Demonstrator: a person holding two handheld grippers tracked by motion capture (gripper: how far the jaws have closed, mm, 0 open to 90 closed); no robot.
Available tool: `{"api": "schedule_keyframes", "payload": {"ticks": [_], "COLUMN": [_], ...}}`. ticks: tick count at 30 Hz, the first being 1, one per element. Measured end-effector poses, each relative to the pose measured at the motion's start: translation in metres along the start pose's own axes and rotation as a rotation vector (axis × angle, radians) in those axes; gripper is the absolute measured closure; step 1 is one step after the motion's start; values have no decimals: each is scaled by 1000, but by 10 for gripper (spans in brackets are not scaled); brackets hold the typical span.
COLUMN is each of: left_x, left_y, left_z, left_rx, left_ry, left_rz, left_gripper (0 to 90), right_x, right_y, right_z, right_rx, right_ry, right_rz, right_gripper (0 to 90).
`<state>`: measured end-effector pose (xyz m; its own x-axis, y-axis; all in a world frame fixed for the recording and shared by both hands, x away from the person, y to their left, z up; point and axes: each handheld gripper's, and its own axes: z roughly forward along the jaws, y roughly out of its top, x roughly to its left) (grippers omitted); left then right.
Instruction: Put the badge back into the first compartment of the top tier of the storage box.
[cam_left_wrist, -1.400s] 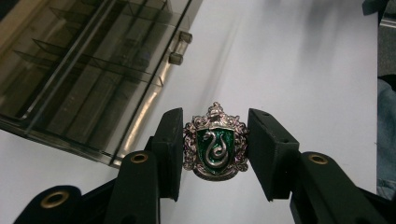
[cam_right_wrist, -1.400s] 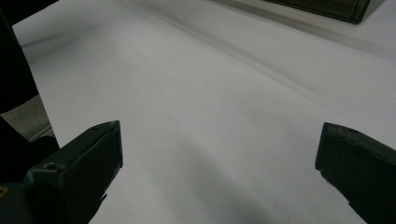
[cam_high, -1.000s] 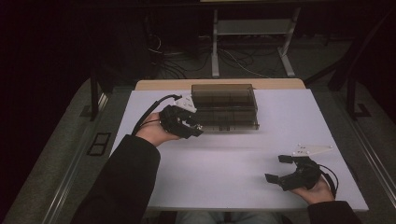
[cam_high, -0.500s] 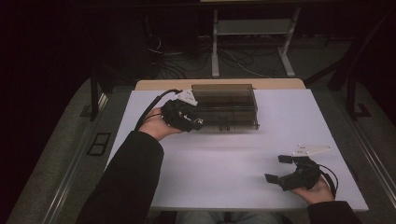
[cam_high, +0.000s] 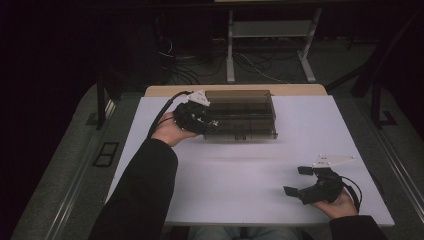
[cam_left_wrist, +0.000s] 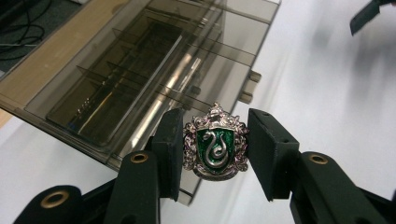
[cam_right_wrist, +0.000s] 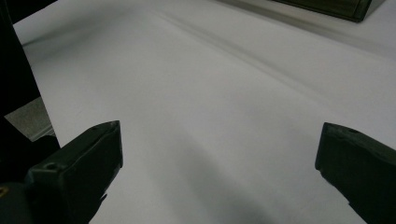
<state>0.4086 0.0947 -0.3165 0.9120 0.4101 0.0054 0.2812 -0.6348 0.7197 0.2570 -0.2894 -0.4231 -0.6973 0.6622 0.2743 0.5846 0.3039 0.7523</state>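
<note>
A smoky see-through compartment box (cam_high: 242, 115) lies at the back of the white table (cam_high: 240, 175). My left gripper (cam_high: 210, 122) hovers over the box's left end, shut on a silver crest badge (cam_left_wrist: 215, 144) with a green shield and a snake. In the left gripper view the black pads (cam_left_wrist: 170, 149) press on both sides of the badge above the box's (cam_left_wrist: 144, 79) divided lid and its front latches. My right gripper (cam_high: 298, 181) rests at the front right of the table, its jaws wide open with nothing between them (cam_right_wrist: 219, 163).
A wooden edge (cam_high: 235, 90) shows behind the box. Beyond the table stand a metal frame (cam_high: 270, 45) and loose cables on the floor (cam_high: 180, 65). Bare white tabletop lies between the two grippers.
My left gripper has carried the badge away from me and slightly to the right, from the box's left front corner to over its left end. The right gripper has stayed in place.
</note>
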Motion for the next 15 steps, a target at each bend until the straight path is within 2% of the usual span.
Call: {"api": "schedule_keyframes", "payload": {"ticks": [1,5,15], "left_x": [2,5,12], "left_y": [0,-1,-1], "left_z": [0,3,15], "left_rx": [8,-19,-37], "left_ry": [2,11,22], "left_rz": [4,-28,-49], "left_gripper": [564,564,564], "right_x": [0,0,0], "right_y": [0,0,0], "right_z": [0,0,0], "right_rx": [0,0,5], "right_ry": [1,1,2], "right_rz": [0,-5,-3], "right_gripper": [5,5,5]}}
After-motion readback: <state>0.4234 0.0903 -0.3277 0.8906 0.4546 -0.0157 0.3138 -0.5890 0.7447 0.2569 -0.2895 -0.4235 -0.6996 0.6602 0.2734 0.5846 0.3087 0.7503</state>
